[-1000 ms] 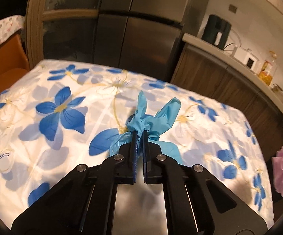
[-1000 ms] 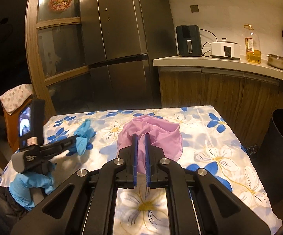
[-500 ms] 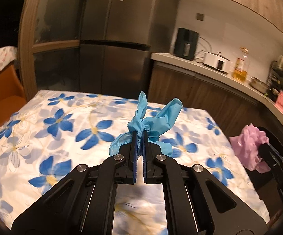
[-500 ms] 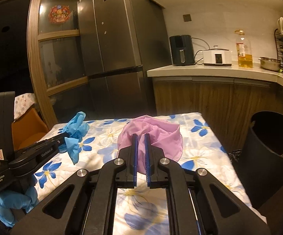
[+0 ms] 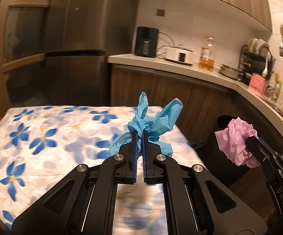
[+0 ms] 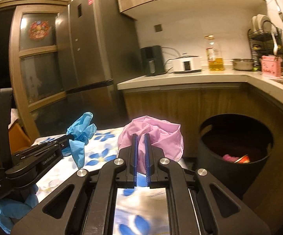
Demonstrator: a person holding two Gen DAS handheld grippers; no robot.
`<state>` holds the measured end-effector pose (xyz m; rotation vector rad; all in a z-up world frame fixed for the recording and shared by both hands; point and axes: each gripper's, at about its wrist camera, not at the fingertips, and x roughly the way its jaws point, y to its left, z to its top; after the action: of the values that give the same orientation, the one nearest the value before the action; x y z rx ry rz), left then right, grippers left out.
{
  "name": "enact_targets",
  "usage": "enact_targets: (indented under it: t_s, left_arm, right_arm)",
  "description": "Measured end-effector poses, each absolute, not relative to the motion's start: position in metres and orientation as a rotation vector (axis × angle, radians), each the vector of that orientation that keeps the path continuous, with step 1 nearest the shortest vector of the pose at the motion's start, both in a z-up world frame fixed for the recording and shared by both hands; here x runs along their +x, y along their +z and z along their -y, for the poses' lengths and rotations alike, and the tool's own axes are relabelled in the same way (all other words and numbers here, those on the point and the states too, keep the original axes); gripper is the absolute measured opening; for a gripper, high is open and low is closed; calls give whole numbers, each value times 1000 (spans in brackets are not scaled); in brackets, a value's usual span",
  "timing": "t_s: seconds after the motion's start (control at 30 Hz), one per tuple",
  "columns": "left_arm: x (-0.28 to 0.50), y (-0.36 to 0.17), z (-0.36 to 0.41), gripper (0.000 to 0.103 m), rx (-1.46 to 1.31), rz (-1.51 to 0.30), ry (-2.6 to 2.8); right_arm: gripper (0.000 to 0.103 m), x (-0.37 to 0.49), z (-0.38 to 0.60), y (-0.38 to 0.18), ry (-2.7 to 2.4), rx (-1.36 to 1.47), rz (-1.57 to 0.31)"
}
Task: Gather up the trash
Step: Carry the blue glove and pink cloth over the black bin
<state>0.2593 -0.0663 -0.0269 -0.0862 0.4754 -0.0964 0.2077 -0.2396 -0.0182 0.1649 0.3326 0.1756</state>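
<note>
1. Judging by the crumpled folds, the blue disposable glove [image 5: 151,119] is very light, soft and limp; it should be taken at the bunched middle, where the material is thick enough to stay between the pads.
2. The left hand-held gripper [image 5: 139,135] is clenched on exactly that bunch, and the glove's loose fingers stick up past the tips, above the flowered surface [image 5: 43,137].
3. The pink plastic bag [image 6: 151,135] looks equally light and somewhat slippery; a thick fold holds better than a single layer.
4. The right hand-held gripper [image 6: 140,139] is grasping it at the wad, which bulges around both pads.
5. The black trash bin [image 6: 235,146] stands to the right beside the surface, open, perhaps with some scraps already inside.
</note>
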Motion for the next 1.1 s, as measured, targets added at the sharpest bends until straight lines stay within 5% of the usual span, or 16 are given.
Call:
enact_targets:
  t_s: [0.67,1.1]
  left_arm:
    - [300,-13,259,4,14,-405,-460]
    - [329,-27,288,5,7,-432,-554]
  right_arm:
    - [7,221,380,-10,-153,226,-259]
    - [8,246,410,-16,-173,238,-276]
